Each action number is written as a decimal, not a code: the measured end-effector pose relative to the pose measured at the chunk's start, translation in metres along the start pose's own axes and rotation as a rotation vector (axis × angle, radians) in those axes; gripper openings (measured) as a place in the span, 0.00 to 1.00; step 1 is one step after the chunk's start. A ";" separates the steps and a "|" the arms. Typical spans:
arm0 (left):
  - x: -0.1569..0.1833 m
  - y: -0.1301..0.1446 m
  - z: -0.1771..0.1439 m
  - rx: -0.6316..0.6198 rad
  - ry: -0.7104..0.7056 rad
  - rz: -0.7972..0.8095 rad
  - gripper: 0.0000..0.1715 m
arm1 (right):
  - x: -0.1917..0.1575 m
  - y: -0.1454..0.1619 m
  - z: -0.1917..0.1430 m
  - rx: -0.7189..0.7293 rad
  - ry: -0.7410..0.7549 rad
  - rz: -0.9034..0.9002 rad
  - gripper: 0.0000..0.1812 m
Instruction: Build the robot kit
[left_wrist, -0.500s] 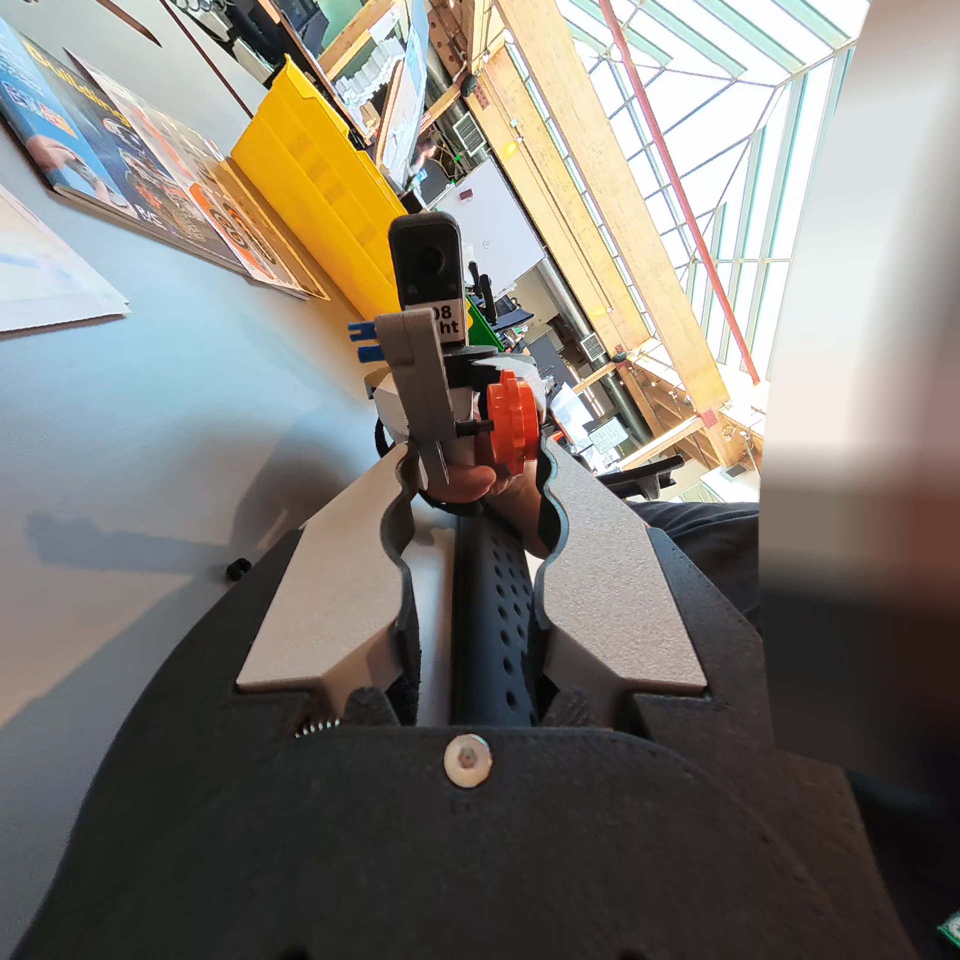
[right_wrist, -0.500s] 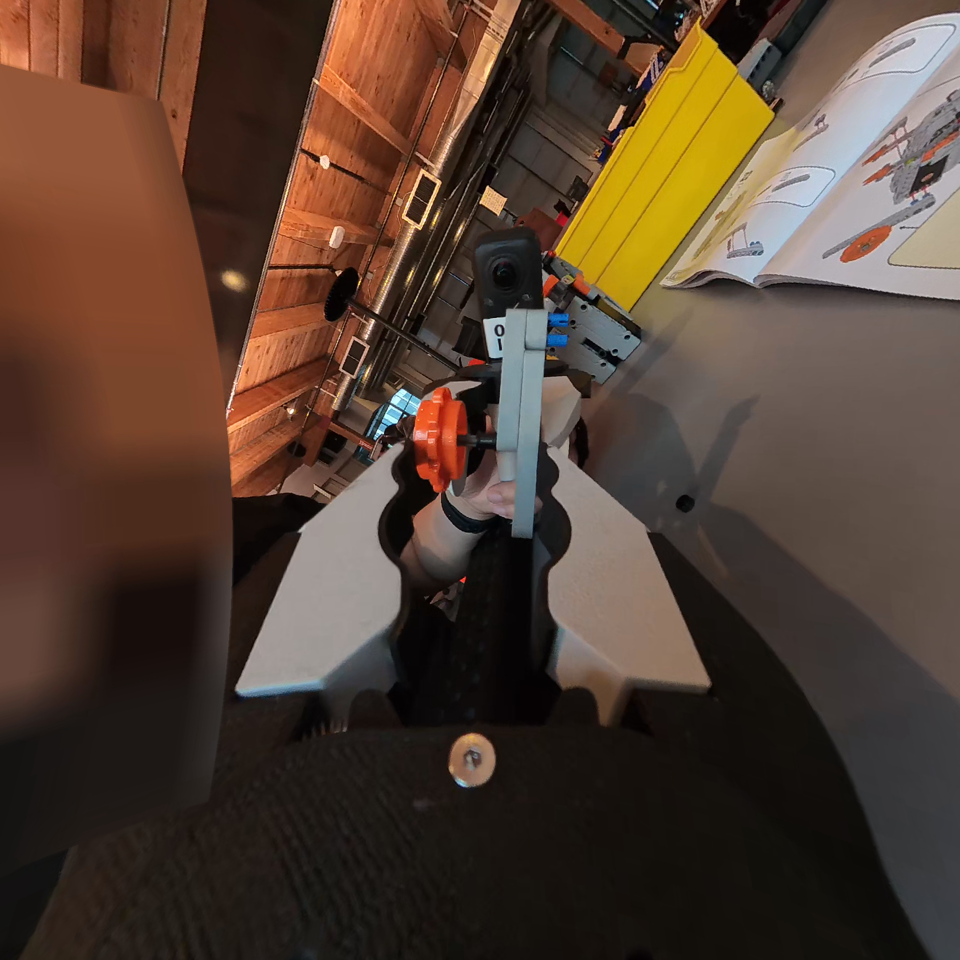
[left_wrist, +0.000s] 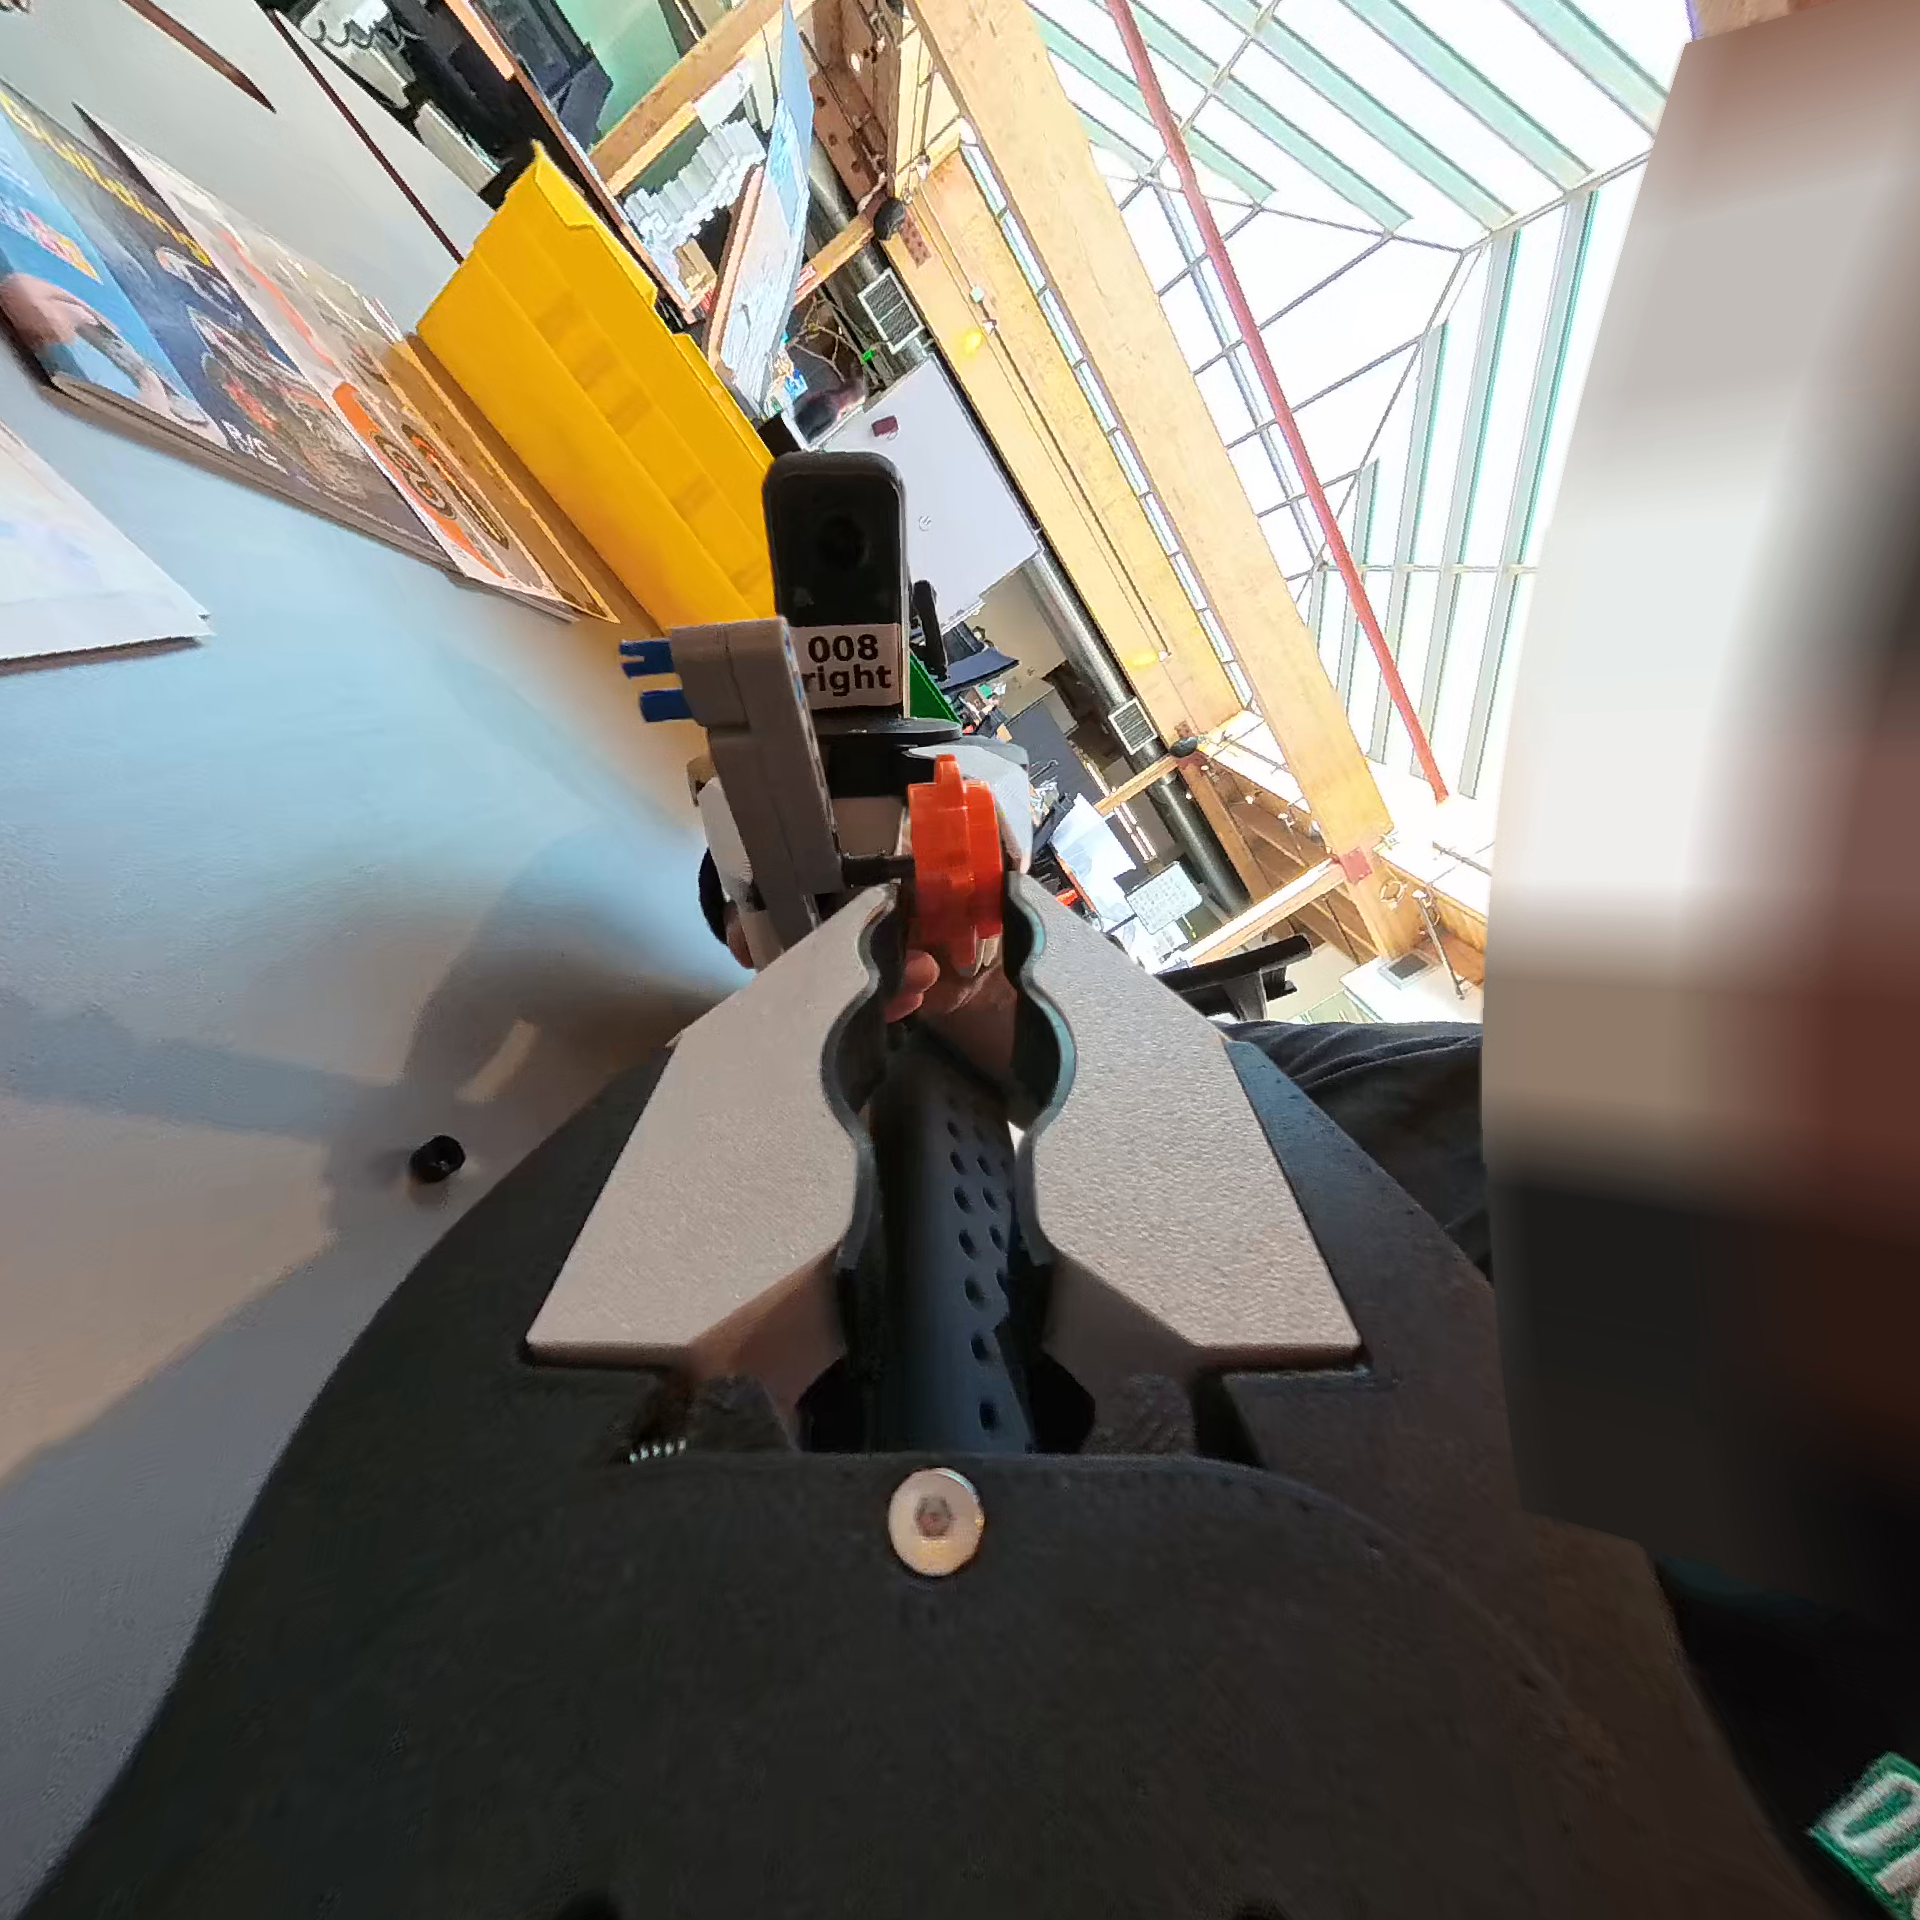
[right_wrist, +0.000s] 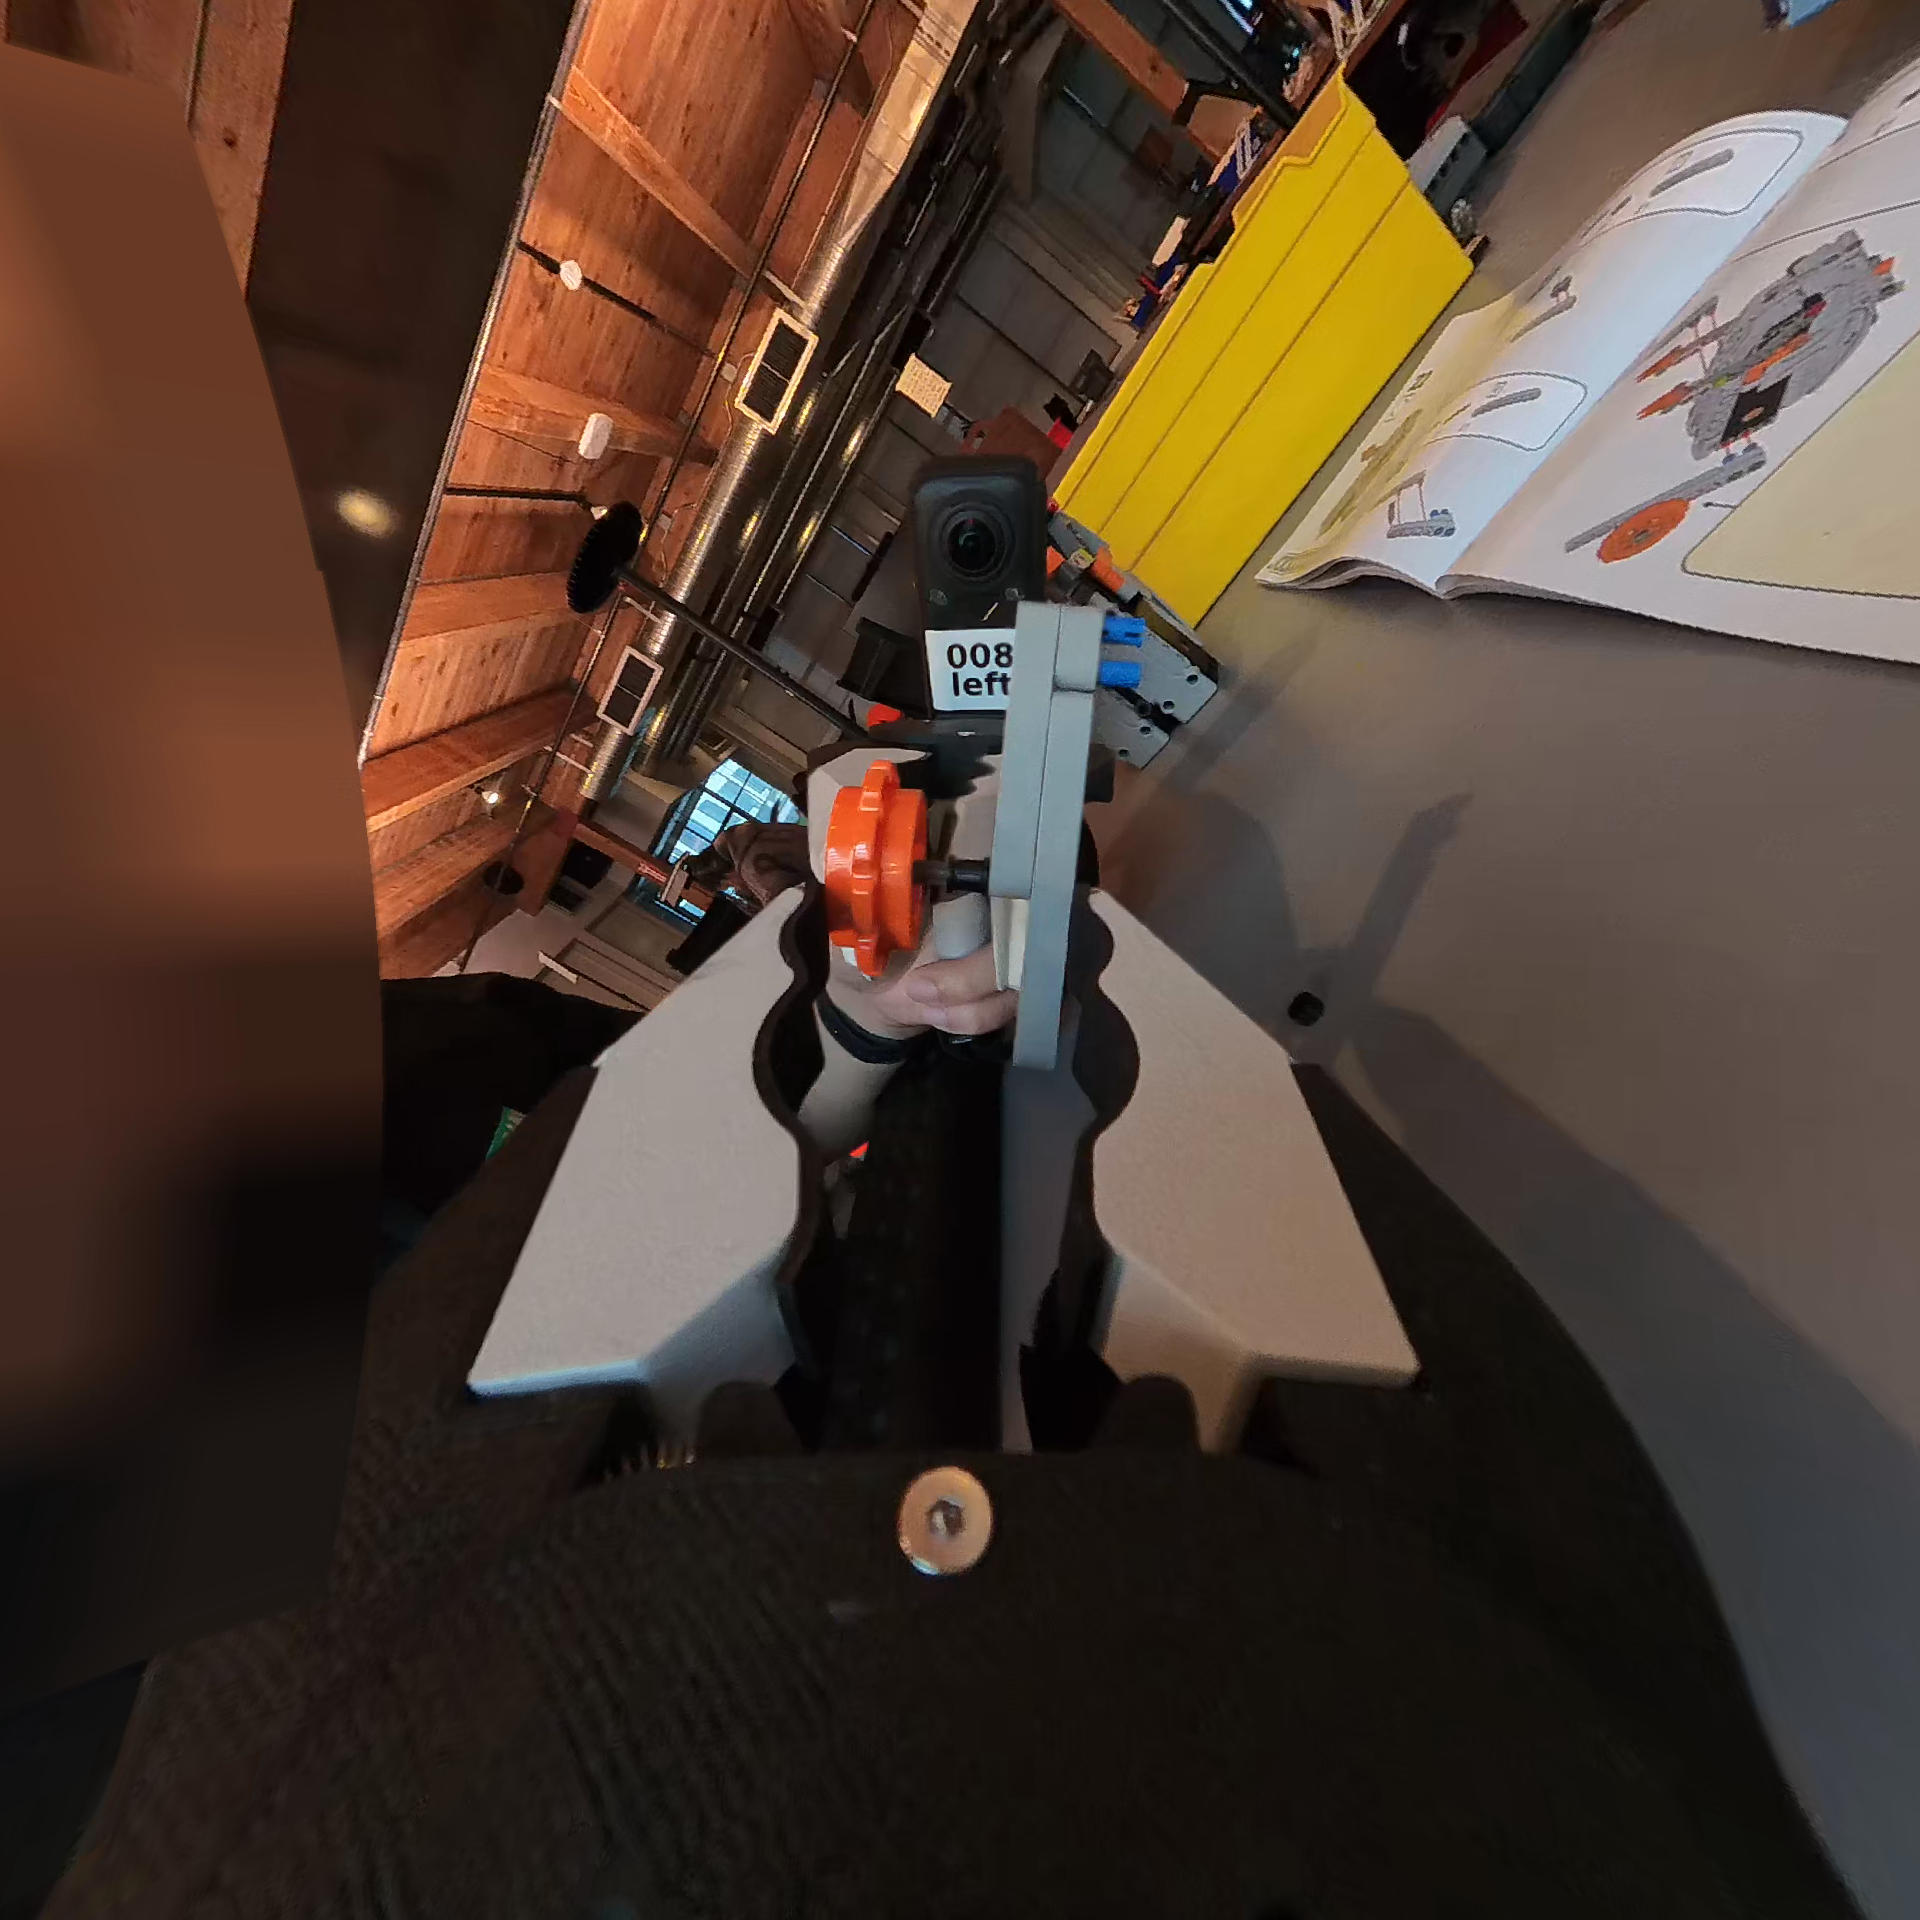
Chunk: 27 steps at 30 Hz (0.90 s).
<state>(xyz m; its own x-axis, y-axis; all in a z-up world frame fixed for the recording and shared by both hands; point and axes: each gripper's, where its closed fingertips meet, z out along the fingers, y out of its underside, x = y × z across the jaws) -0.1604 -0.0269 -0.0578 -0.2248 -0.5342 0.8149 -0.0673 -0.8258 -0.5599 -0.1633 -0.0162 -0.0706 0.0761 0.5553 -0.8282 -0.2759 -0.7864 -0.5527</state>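
A grey beam (right_wrist: 1044, 831) carries two blue pins (right_wrist: 1122, 649) and an orange gear (right_wrist: 873, 862) on a short black axle. My right gripper (right_wrist: 951, 914) holds this assembly in the air at its fingertips: the beam lies against one finger and the gear faces the other. My left gripper (left_wrist: 948, 914) faces it head-on. Its fingertips are narrowed on the orange gear (left_wrist: 951, 873), with the grey beam (left_wrist: 769, 769) just to their left. A hand shows behind each gripper.
The grey table (left_wrist: 260, 831) holds a small black pin (left_wrist: 436, 1155), printed boxes (left_wrist: 208, 343), yellow bins (left_wrist: 592, 384) and an open instruction booklet (right_wrist: 1662, 416). Another grey brick assembly (right_wrist: 1153, 686) lies by the bins. A person's dark sleeve sits close at the side. The grippers are tip to tip, or close to it.
My left gripper has moved in toward the assembly and its fingers have closed from wide apart onto the orange gear. The right gripper's finger gap is unchanged.
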 end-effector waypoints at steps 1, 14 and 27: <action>0.001 0.000 0.000 0.001 0.007 0.000 0.08 | 0.000 0.000 0.000 -0.001 -0.003 0.002 0.25; 0.006 0.008 0.000 -0.078 -0.003 0.036 0.08 | -0.006 0.004 0.000 -0.027 -0.065 0.056 0.27; -0.015 0.004 -0.003 -0.063 -0.173 0.169 0.37 | -0.007 0.007 0.002 -0.056 -0.035 -0.088 0.25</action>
<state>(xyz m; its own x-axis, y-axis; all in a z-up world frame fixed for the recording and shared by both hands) -0.1600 -0.0215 -0.0722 -0.0686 -0.6914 0.7192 -0.1041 -0.7120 -0.6945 -0.1675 -0.0254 -0.0682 0.0642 0.6311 -0.7730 -0.2153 -0.7476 -0.6283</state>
